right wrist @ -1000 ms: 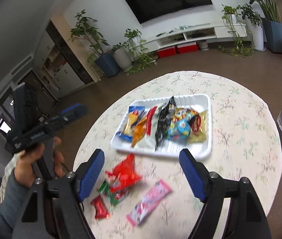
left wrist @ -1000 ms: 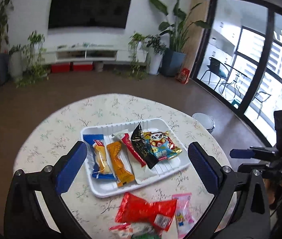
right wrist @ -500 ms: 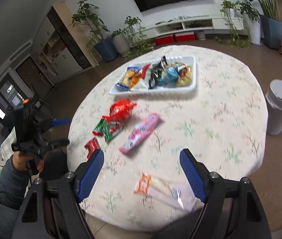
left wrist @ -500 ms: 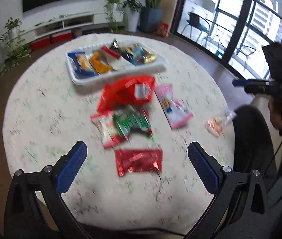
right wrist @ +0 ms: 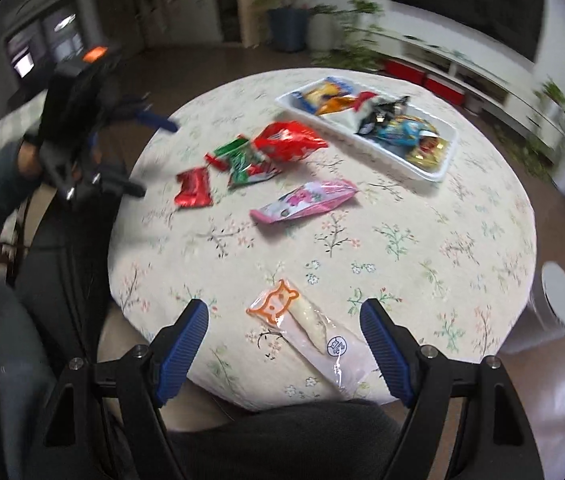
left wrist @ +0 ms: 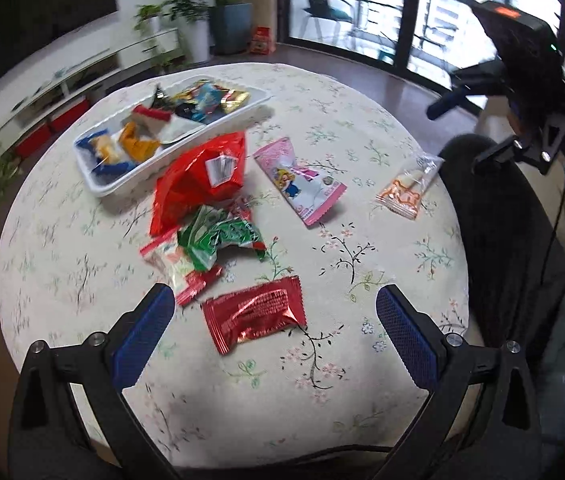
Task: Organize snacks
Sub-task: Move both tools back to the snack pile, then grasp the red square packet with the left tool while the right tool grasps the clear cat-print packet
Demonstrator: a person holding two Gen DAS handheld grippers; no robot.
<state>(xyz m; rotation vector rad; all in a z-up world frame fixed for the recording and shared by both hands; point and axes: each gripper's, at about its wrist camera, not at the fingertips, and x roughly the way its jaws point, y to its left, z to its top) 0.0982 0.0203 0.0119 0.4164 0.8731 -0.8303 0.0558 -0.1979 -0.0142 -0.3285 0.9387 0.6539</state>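
Note:
A white tray [left wrist: 104, 188] holding several snack packs sits at the far side of the round table [left wrist: 82, 264]; it also shows in the right wrist view [right wrist: 438, 170]. Loose snacks lie on the cloth: a big red bag [left wrist: 198, 178], a green pack [left wrist: 220, 236], a small red foil pack [left wrist: 256, 316], a pink pack [left wrist: 302, 180] and a clear pack with an orange bear [right wrist: 306, 332]. My left gripper [left wrist: 274, 320] is open over the small red foil pack. My right gripper [right wrist: 284, 332] is open around the clear bear pack, above the table's near edge.
The table carries a floral cloth. A white bin [right wrist: 558, 300] stands on the floor to the right. Potted plants [left wrist: 226, 12], a TV unit and glass doors ring the room. The person's dark clothing fills the near edge in both views.
Both grippers have pulled back from the tray toward the table's near edge and dropped lower. The loose snacks now lie in front of them. Both stay open.

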